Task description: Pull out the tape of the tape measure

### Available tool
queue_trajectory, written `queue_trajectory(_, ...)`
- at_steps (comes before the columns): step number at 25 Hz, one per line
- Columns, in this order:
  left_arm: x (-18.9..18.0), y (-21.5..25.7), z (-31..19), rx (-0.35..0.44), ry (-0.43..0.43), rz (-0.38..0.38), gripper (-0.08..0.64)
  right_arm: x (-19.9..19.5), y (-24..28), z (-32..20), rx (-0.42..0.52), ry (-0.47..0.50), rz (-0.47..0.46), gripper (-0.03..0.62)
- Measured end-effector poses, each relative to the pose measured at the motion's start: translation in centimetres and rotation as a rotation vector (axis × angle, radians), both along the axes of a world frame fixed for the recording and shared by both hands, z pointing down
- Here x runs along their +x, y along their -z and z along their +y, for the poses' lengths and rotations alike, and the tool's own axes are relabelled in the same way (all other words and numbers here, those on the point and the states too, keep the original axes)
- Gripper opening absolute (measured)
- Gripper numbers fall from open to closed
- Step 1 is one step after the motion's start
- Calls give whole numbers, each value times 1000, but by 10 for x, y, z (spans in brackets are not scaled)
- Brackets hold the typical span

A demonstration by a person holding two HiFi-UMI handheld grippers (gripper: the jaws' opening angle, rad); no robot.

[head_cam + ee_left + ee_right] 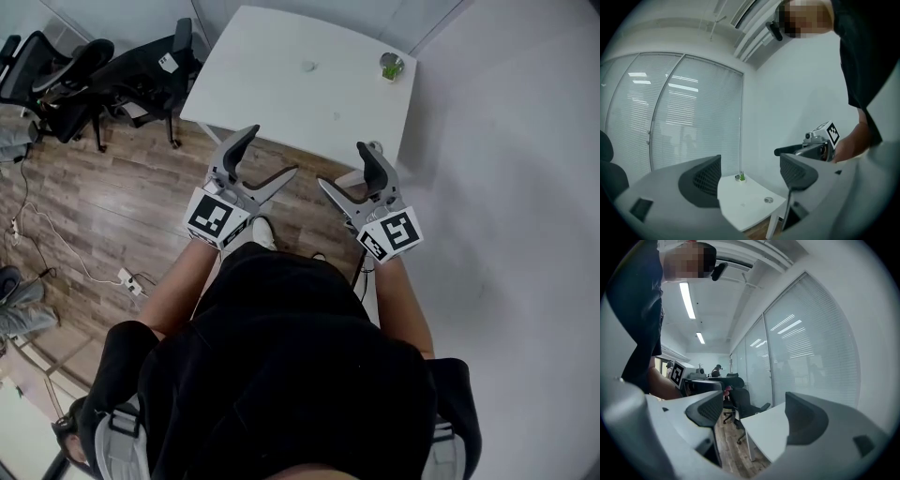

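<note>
The grey metal left gripper (270, 155) and grey metal right gripper (344, 167) are held side by side in front of the person's black shirt (281, 375). Both grippers' black fingers (704, 180) are wide apart and empty. Bare forearms (183, 281) reach forward.

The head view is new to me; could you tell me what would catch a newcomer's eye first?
The left tool and right tool are held up side by side, both open and empty, above the wooden floor just short of the white table. On the table sit a small plant at its far right corner and a small round thing near the middle.
</note>
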State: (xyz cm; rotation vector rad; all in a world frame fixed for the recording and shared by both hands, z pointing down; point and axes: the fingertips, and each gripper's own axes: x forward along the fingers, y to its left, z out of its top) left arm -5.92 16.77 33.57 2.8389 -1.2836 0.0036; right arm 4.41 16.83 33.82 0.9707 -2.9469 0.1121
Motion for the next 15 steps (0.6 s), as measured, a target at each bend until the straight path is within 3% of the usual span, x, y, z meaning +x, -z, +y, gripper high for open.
queue_trajectory(9,-54,-6,-33,0,-25,10,402,-50,-1,-24,-4,-47,11,402)
queue_trajectory(15,-71,-10,-47,-12,-13,14,402,-61,-9,-38,-22,-53,10,399)
